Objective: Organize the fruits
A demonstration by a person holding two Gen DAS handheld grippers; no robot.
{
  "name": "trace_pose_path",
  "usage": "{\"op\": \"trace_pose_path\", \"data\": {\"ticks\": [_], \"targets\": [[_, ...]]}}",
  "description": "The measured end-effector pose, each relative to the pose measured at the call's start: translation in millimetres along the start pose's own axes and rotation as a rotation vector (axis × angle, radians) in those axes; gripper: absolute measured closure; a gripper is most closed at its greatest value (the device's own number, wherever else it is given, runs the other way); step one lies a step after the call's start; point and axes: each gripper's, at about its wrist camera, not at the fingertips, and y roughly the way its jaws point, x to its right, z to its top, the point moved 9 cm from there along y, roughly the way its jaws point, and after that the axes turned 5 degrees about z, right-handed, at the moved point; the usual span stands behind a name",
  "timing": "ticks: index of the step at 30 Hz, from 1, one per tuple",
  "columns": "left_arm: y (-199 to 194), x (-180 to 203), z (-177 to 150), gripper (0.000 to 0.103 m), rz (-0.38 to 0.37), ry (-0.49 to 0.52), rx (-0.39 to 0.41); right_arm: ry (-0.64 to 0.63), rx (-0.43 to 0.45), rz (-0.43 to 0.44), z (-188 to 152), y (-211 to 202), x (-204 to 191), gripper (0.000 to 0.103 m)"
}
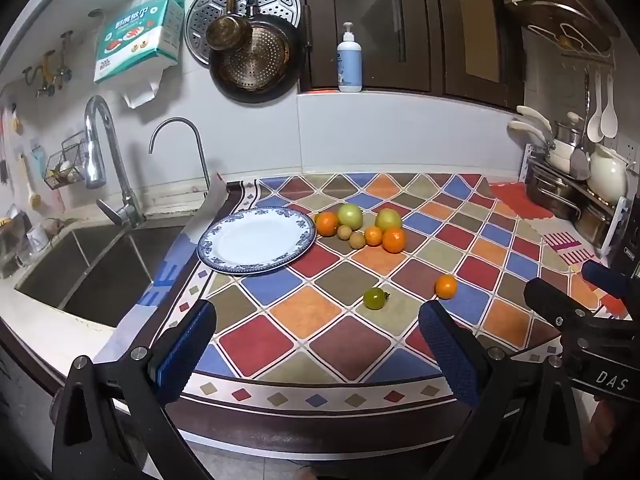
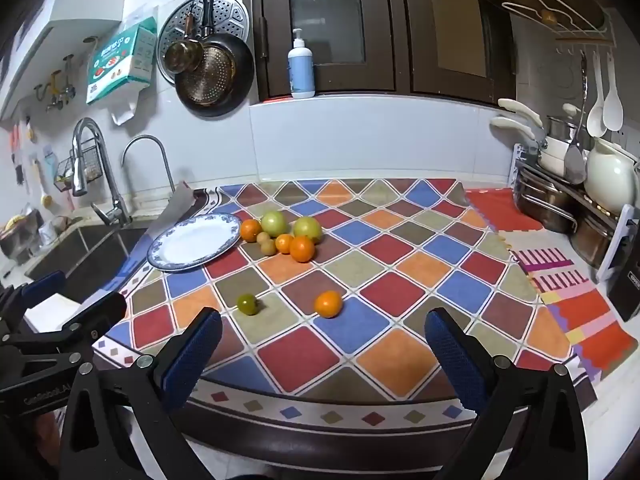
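Both tools hang over the near edge of the bench, side by side and pointing toward the far wall. The left tool [image 1: 316, 344] has its two blue-padded fingers spread wide and holds nothing. The right tool [image 2: 324, 350] is also spread wide and is empty.

The bench [image 2: 400, 280] is covered by a cloth with coloured diamonds. Between the tools and the fruits the cloth is bare, and the right part of the cloth is bare too. On the left the bench ends at the sink [image 1: 92, 264], and its near edge is a dark curved border.

The plate [image 1: 256, 240], white with a blue rim, lies at the far left of the cloth and has nothing on it. Just to its right the cluster of fruits [image 1: 360, 228] lies on the cloth: oranges, two pale green fruits and two small brown ones. Nearer to the tools lie a small green tomato [image 1: 375, 298] and a lone orange [image 1: 446, 286], apart from each other
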Motion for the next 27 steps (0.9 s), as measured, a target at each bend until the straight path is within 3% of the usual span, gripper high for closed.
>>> {"op": "trace_pose_path", "data": {"ticks": [27], "targets": [[-6.6, -2.6, 3.9, 0.000, 0.005, 0.000, -0.004, 0.015, -0.001, 0.023, -2.0, -2.2, -1.4, 0.001]]}}
